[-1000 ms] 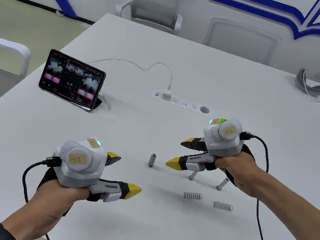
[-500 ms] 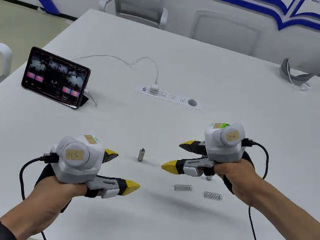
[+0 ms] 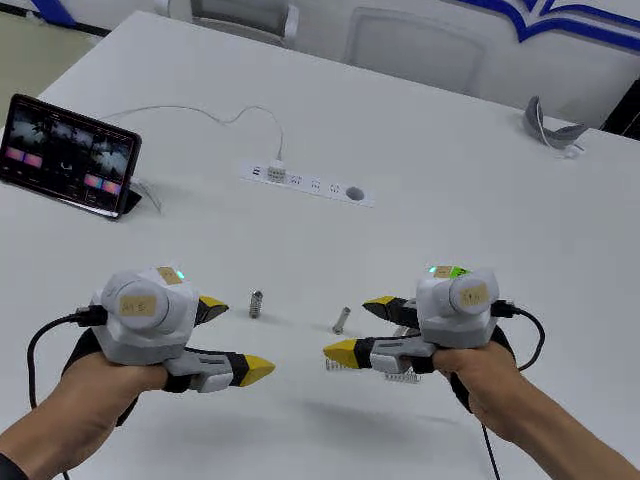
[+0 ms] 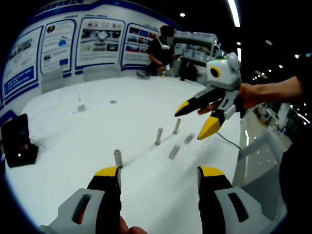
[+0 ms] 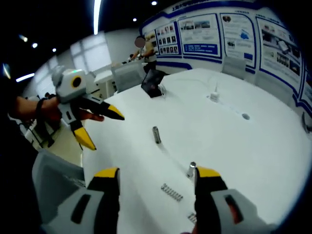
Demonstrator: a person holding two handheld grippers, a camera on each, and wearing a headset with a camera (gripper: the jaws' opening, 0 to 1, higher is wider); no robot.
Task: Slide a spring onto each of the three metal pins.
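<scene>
the head view is bright and sharp. soft, even light falls from above on the white table (image 3: 450,180), with no glare. pale grey shadows lie on it under the left gripper (image 3: 243,337) and the right gripper (image 3: 353,325). the tablet (image 3: 68,155) screen glows. in the two gripper views the ceiling is dark, and a long ceiling light (image 4: 234,12) shines white. these views bend at the edges, so the wall posters (image 4: 73,44) curve and look a bit blurry.
</scene>
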